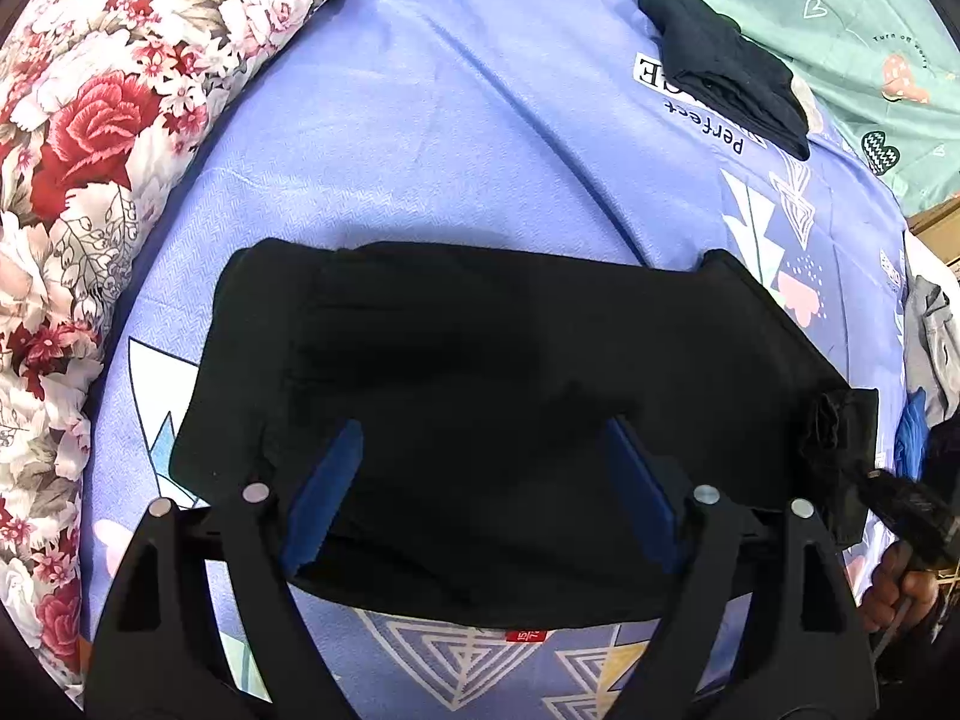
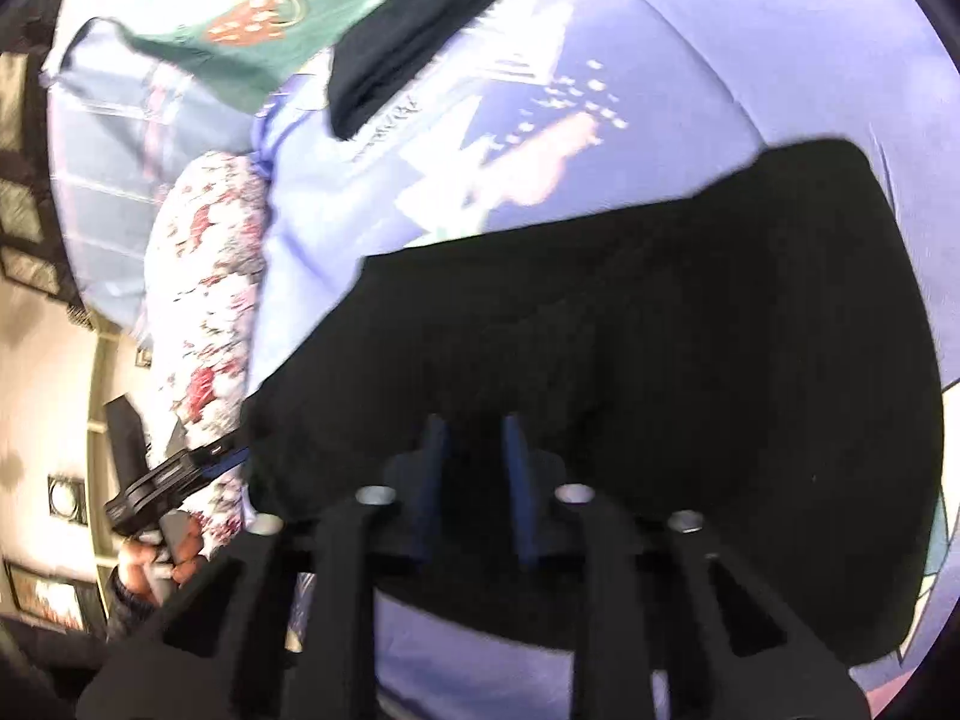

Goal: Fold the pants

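Note:
Black pants [image 1: 510, 360] lie folded into a wide block on the blue patterned bedsheet [image 1: 450, 150], with a small red label [image 1: 525, 636] at their near edge. My left gripper [image 1: 483, 426] hovers open over the middle of the pants, its blue pads wide apart with nothing pinched between them. At the pants' right end, my right gripper [image 1: 852, 438] meets a bunched bit of black cloth. In the right wrist view its fingers [image 2: 435, 438] stand close together on the pants [image 2: 660, 330], with black fabric in the narrow gap. The left gripper [image 2: 204, 462] shows at that view's left edge.
A second folded dark garment [image 1: 720, 66] lies farther back on the sheet. A floral quilt [image 1: 90, 180] runs along the left side, and a green sheet [image 1: 840, 12] covers the far right. Grey clothing [image 1: 930, 336] and a cardboard box [image 1: 936, 228] sit past the bed's right edge.

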`<action>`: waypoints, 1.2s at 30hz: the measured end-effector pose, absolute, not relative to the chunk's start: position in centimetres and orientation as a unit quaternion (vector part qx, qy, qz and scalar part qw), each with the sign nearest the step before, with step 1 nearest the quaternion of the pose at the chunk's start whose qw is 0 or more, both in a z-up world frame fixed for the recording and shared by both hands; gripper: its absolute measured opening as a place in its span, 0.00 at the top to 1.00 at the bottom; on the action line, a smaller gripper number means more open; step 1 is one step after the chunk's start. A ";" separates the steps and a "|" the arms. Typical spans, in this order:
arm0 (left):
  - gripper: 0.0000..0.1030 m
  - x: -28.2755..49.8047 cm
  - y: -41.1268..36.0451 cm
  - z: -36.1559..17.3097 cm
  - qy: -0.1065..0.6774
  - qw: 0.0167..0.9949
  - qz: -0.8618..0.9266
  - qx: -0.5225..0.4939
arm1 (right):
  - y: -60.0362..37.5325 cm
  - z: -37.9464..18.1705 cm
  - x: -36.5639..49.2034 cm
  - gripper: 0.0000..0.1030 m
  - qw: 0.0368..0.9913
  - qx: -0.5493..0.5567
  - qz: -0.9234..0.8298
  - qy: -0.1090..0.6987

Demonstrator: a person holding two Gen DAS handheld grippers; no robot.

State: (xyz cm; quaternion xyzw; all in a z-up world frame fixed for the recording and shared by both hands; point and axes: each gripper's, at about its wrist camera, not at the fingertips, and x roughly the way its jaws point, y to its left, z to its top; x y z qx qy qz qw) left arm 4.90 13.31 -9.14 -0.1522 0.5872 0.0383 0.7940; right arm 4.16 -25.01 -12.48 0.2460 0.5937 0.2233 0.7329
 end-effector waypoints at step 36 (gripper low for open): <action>0.16 2.8 20.4 -9.1 0.575 0.782 0.105 -0.218 | -34.1 -10.9 0.5 0.68 0.787 0.169 0.140 0.576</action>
